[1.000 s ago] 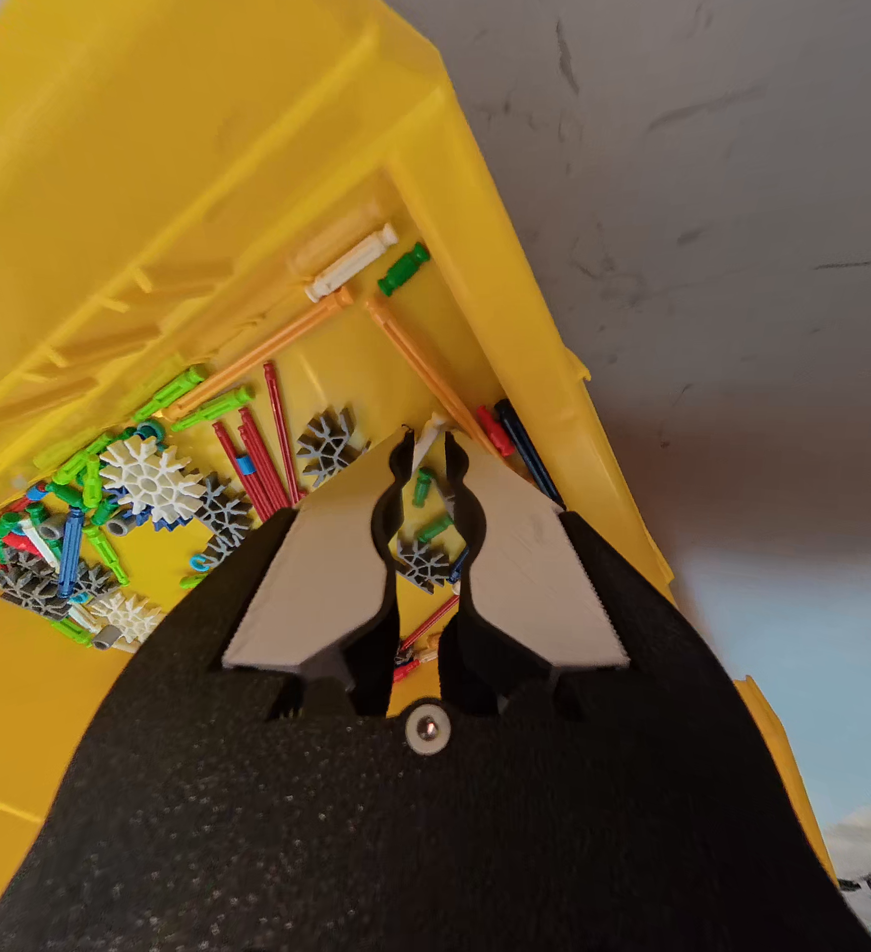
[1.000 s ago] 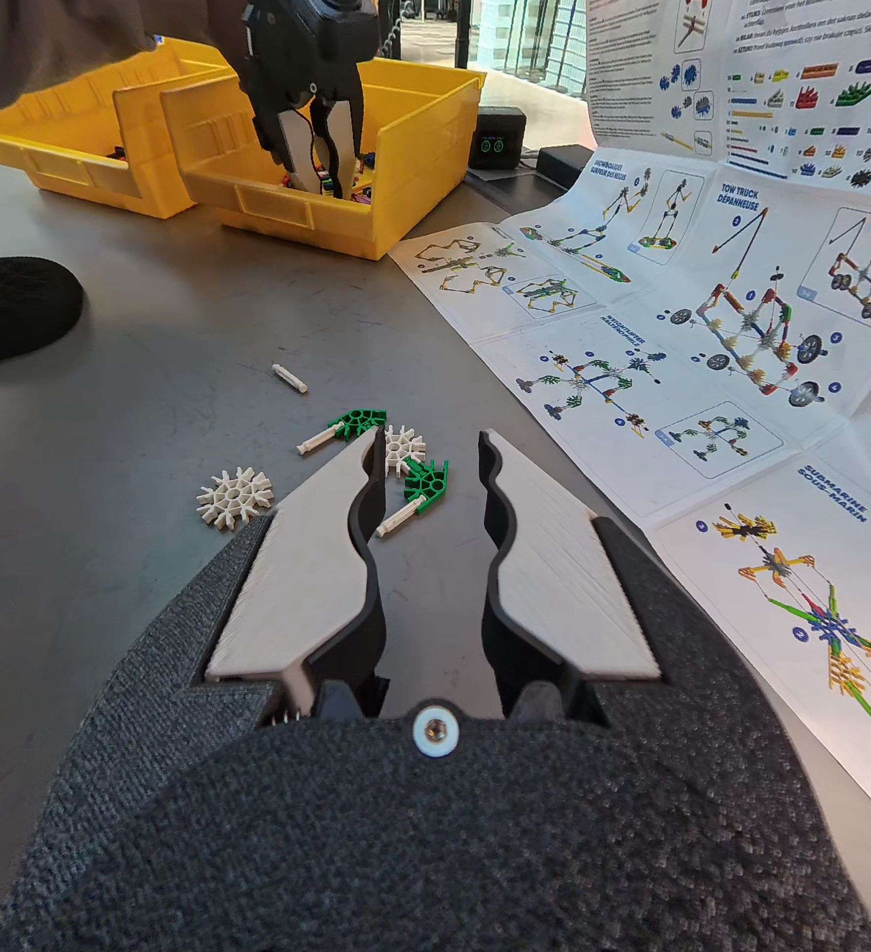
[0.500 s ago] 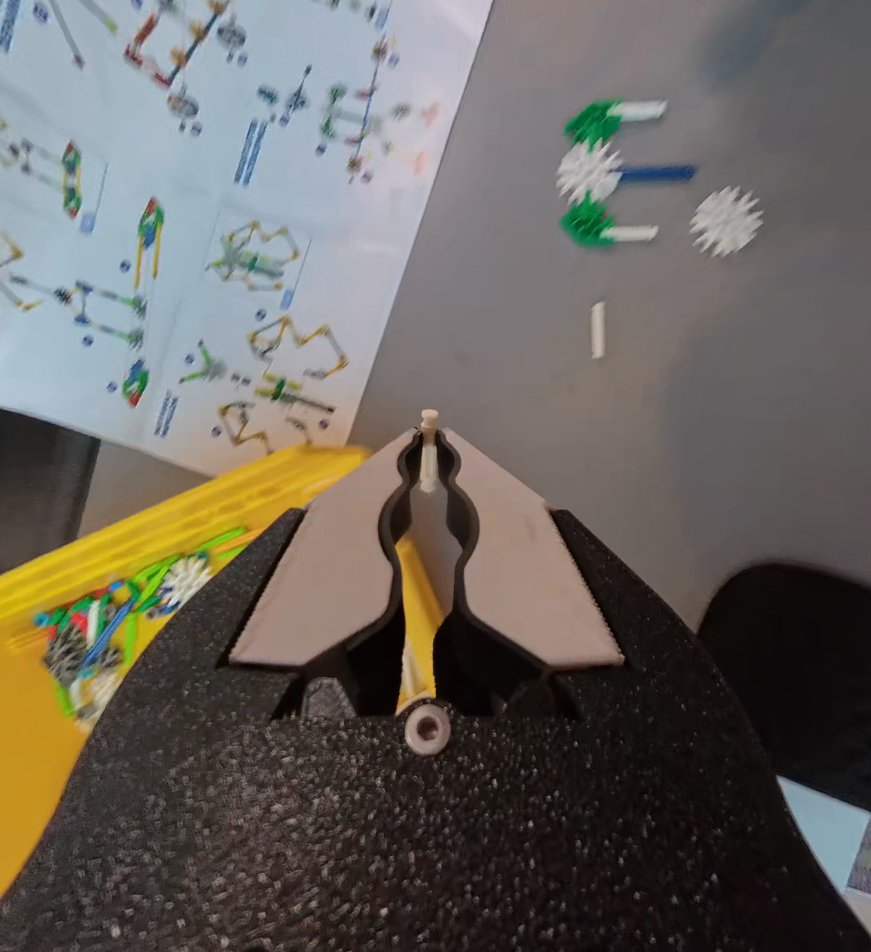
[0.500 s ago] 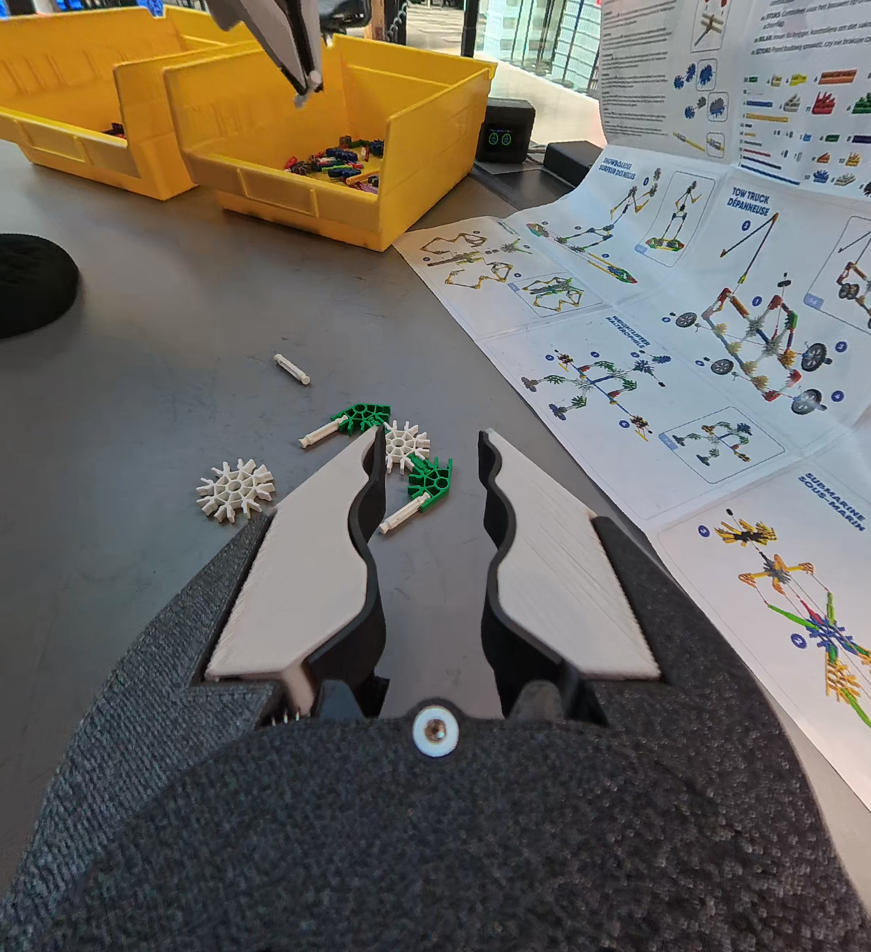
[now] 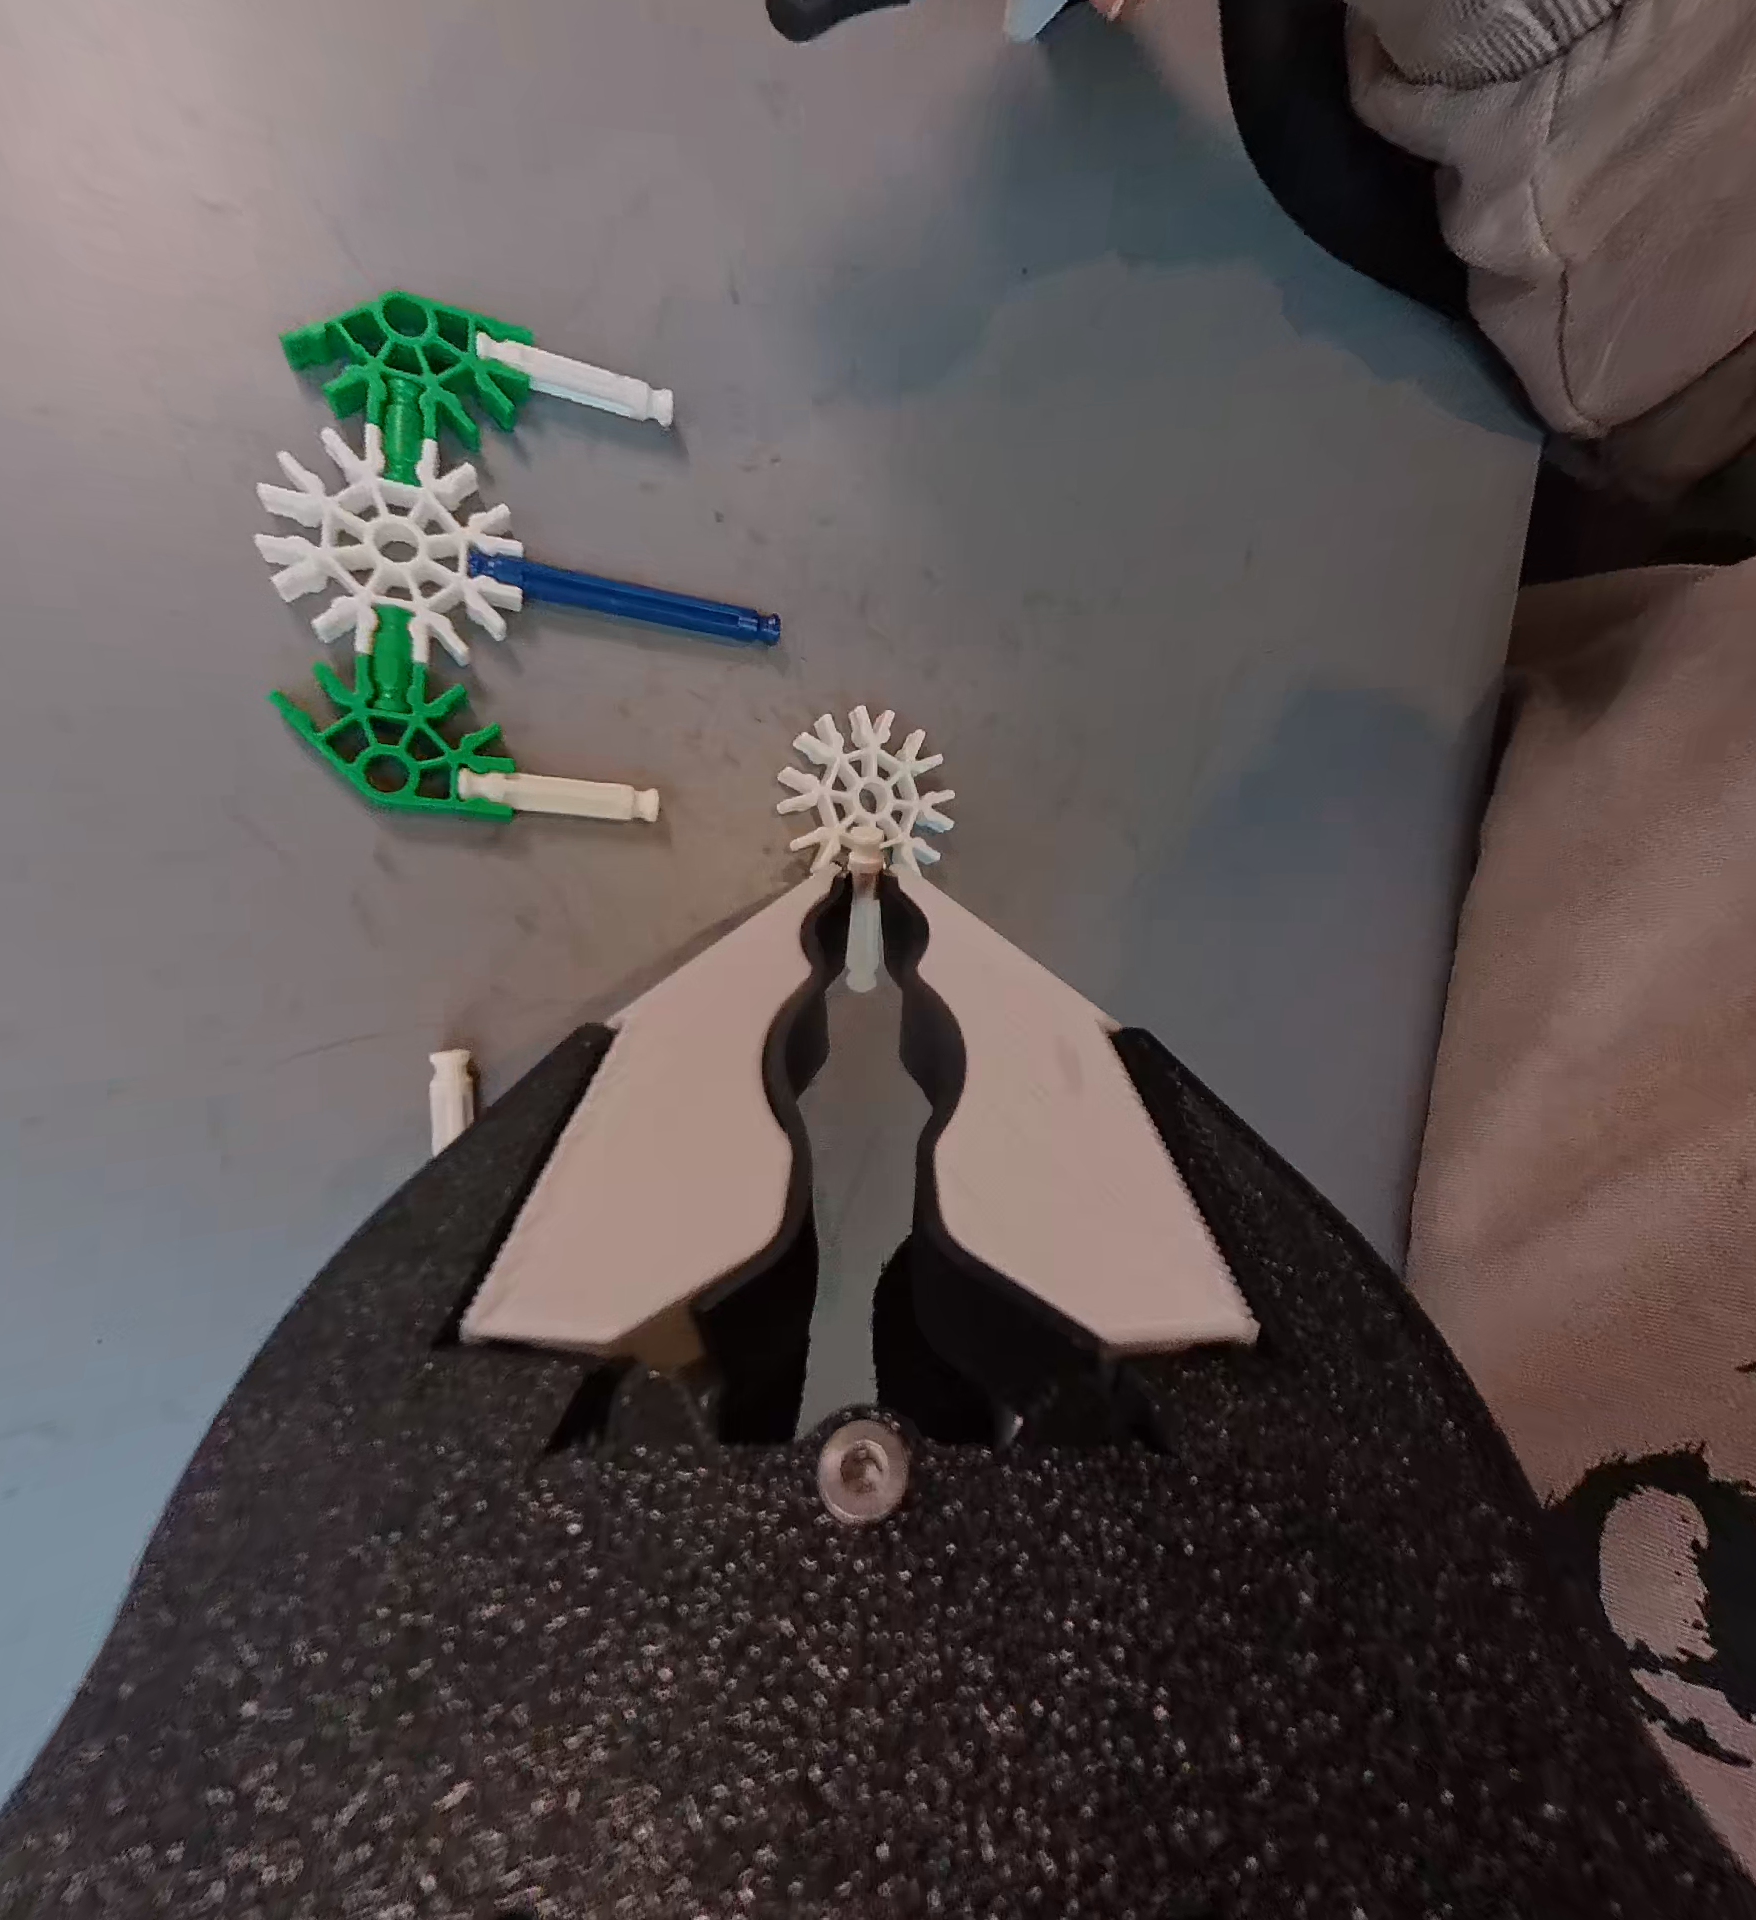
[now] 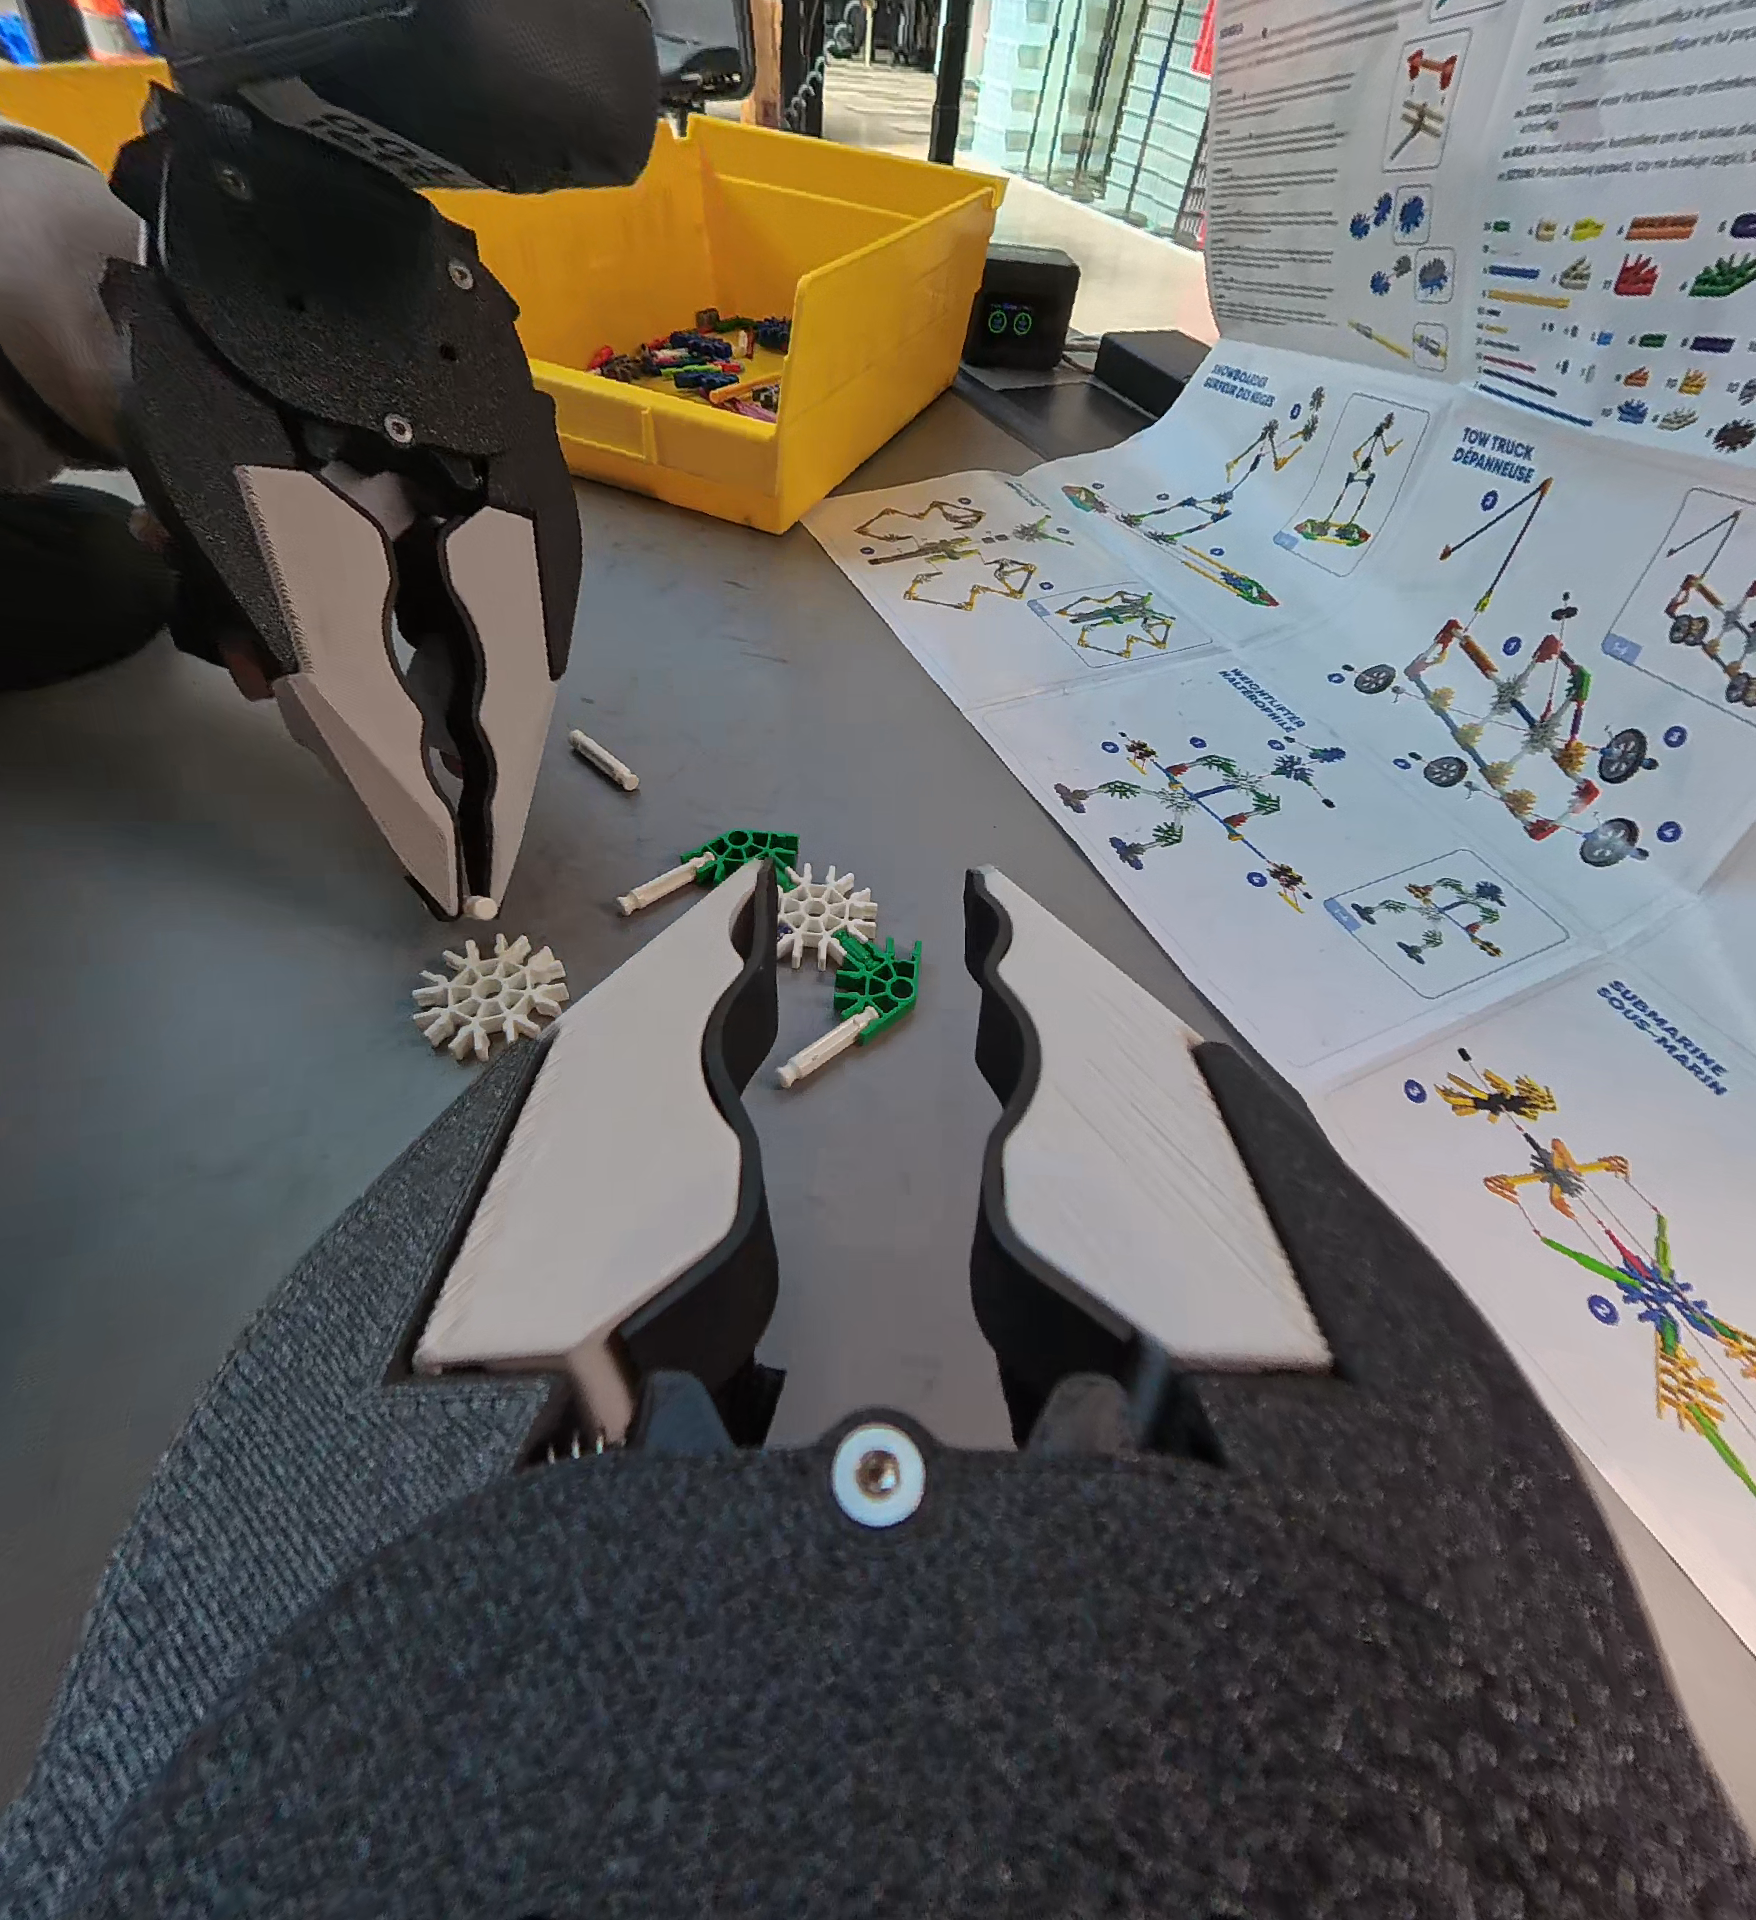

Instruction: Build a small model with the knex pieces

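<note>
My left gripper [image 5: 861, 878] is shut on a short white rod [image 5: 863, 930] whose tip sticks out just above a loose white snowflake connector [image 5: 866, 795] on the grey table. It shows in the right wrist view [image 6: 474, 902], tip pointing down beside that connector [image 6: 489, 992]. To the left lies an assembly [image 5: 396, 551] of a white snowflake connector, two green connectors, two white rods and a blue rod [image 5: 635, 600]. My right gripper [image 6: 869, 883] is open and empty, low over the table just in front of that assembly [image 6: 832, 925].
Another short white rod [image 6: 604, 758] lies loose on the table, also by my left gripper's body [image 5: 448, 1101]. A yellow bin [image 6: 853, 436] with mixed parts stands at the back. A folded instruction sheet [image 6: 1373, 727] covers the right. A person's sleeve [image 5: 1632, 935] is at the table edge. There is about 12 centimeters between the tips of the two grippers.
My left gripper closed on a white rod in the yellow bin, lifted it out and carried it down over the table to the loose snowflake connector. The right gripper stayed put.
</note>
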`<state>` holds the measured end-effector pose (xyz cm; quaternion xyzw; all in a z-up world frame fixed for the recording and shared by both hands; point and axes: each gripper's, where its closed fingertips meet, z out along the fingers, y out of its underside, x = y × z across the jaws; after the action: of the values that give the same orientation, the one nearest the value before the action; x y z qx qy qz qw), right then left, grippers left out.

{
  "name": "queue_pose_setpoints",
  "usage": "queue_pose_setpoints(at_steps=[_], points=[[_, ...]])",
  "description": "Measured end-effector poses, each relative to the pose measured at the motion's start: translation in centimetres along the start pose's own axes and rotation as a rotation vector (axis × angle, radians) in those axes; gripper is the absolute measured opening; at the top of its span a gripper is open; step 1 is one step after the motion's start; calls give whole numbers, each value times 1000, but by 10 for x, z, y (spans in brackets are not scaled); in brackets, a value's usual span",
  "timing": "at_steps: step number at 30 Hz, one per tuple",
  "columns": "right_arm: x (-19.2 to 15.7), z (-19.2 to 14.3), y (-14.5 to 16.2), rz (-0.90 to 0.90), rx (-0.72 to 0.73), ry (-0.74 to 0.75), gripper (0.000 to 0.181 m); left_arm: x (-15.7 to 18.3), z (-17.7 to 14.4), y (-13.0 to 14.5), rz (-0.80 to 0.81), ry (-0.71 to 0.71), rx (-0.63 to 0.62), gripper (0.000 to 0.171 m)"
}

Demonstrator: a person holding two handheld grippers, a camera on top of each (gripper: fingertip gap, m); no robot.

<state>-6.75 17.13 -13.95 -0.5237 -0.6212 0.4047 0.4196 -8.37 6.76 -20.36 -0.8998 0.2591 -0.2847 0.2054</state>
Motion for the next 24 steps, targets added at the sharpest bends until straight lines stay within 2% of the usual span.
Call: queue_pose_setpoints(at_steps=[3,7,18,21,24], points=[[-6,1,-1,-24,-5,-11,34,-11,-2,3,-29,-59,-9,4],[-8,0,-3,-38,-1,-13,35,-42,-17,10,-54,-227,-13,4],[-7,0,-1,-29,-5,-16,35,-54,-19,8,-75,-262,39,4],[-8,0,-2,-29,2,-20,34,-43,-28,-16,-71,-189,187,4],[-16,-1,-9,-23,36,-55,35,-19,-48,-61,-115,-22,473,4]])
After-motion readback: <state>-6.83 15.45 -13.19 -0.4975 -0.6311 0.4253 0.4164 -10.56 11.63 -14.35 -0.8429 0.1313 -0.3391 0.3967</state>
